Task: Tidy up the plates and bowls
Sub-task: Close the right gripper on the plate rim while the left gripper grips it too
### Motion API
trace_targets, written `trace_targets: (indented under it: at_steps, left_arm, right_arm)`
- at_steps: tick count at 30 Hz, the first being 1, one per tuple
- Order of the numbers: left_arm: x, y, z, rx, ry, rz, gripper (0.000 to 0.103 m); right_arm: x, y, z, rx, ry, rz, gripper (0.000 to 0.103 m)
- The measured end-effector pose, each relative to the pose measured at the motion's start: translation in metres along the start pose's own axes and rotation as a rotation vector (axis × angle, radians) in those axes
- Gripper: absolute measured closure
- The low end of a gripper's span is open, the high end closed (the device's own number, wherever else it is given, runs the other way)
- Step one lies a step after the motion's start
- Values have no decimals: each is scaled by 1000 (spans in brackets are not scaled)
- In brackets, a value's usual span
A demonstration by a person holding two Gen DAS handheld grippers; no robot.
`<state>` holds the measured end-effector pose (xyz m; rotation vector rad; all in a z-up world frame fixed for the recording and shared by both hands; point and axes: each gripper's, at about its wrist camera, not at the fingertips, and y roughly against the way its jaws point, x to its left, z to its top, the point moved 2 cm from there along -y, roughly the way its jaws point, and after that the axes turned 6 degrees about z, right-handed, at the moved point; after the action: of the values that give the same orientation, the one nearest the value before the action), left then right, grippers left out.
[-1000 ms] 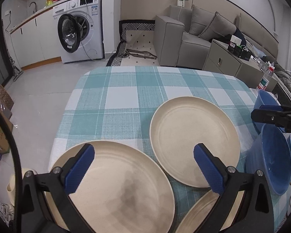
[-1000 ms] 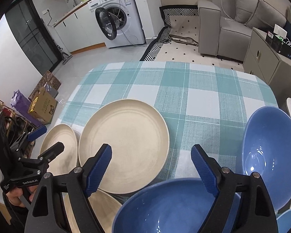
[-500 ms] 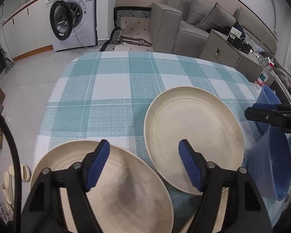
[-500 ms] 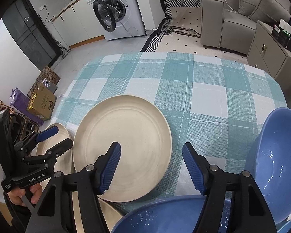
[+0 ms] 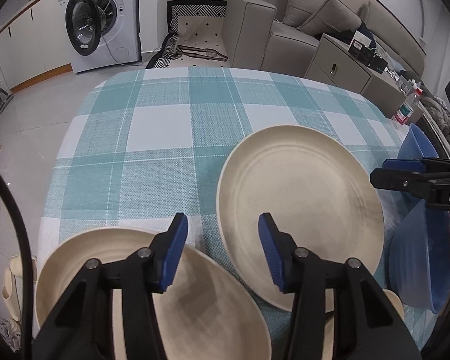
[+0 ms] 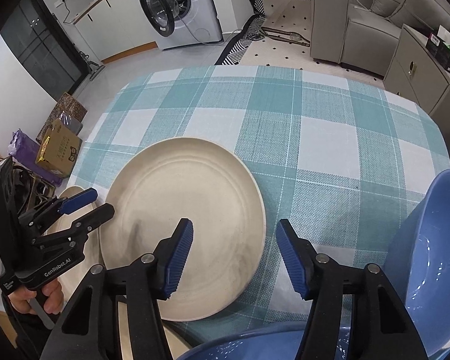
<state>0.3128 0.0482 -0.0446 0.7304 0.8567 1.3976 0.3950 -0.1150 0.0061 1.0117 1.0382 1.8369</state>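
Hiding much of the near plate (image 5: 84,258), the left claw (image 5: 222,252) hangs over its far rim with jaws apart and closing, nothing pressed between the pads; whether that rim sits between them or only below cannot be told; a third plate (image 5: 394,303) shows only as a sliver at the near right, cut off behind the claw's arm; the middle plate (image 5: 300,198) lies whole on the checked counter (image 5: 165,138), just right of the near plate; two blue bowls stand at the right edge, the far bowl (image 5: 420,147) partly behind the right claw (image 5: 384,171), the near bowl (image 5: 417,258) cropped by the frame.

From the right wrist, the right claw (image 6: 234,258) is apart and closing over bare cloth and the middle plate's (image 6: 180,198) right rim, gripping nothing; a blue bowl (image 6: 432,258) rises at the right and another (image 6: 243,345) is cut off at the bottom edge; the left claw (image 6: 96,204), held by a hand (image 6: 36,297), covers most of the near plate (image 6: 72,192); beyond the counter stand a washer (image 6: 180,9), a sofa (image 6: 345,15) and boxes (image 6: 57,150) on the floor.
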Motion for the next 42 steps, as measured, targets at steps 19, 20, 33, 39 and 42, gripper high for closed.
trace_targets:
  at_steps: [19, 20, 33, 39, 42]
  left_arm:
    - [-14, -22, 2, 79, -57, -18, 71]
    - [-14, -22, 2, 81, -60, -17, 71]
    - [-21, -28, 8, 82, -64, -18, 72]
    - [-25, -31, 5, 99, -76, -25, 72]
    - [-26, -29, 4, 111, -83, -20, 72]
  right_arm:
    - [-11, -32, 2, 123, -22, -19, 52]
    - [-10, -34, 2, 128, -17, -22, 52]
    - [-14, -39, 9, 129, -27, -25, 60]
    - [-19, -40, 7, 140, -22, -29, 62]
    - [-21, -42, 4, 154, -9, -45, 69]
